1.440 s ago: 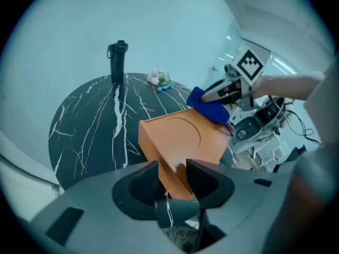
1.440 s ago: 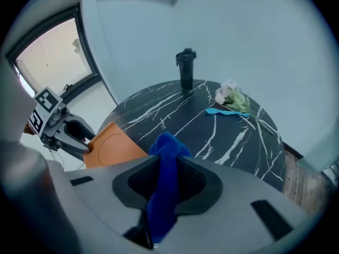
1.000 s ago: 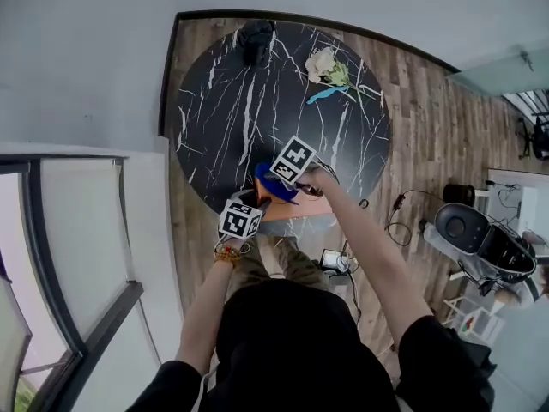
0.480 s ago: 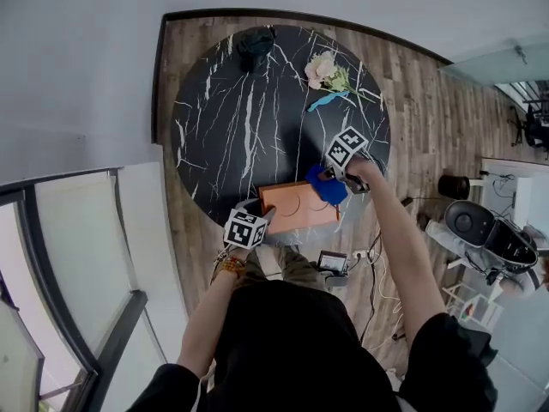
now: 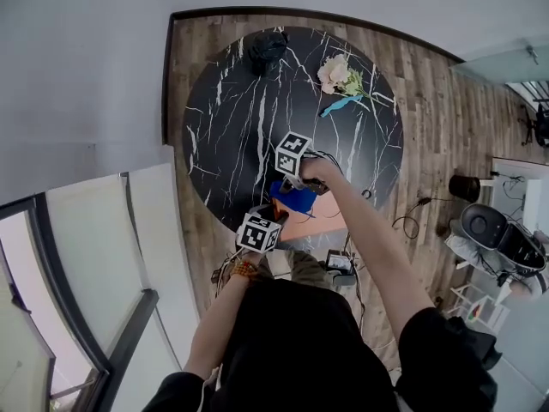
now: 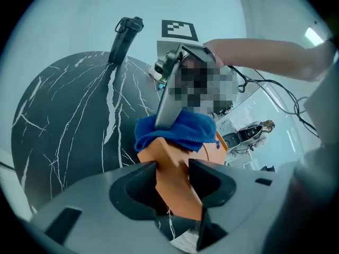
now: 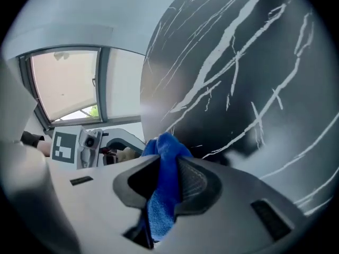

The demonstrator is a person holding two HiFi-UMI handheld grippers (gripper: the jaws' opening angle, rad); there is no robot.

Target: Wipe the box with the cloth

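Observation:
An orange box (image 5: 319,224) lies at the near edge of the round black marble table (image 5: 249,101). My left gripper (image 5: 268,215) is shut on the box's left corner (image 6: 175,176), which sits between its jaws. A blue cloth (image 5: 294,198) rests on the left part of the box top, bunched over the orange surface (image 6: 177,131). My right gripper (image 5: 296,181) is shut on the cloth (image 7: 164,194), which fills the gap between its jaws. The right gripper stands just above the left one, over the box's left end.
A black bag-like object (image 5: 268,45) sits at the table's far edge. A pale flower with a blue ribbon (image 5: 341,80) lies at the far right. Cables and a small device (image 5: 340,263) lie on the wood floor near my feet. A window frame (image 5: 103,316) runs along the left.
The right gripper swept the cloth from the box's left end to its right end, then back to the left end. The left gripper stayed on the box corner.

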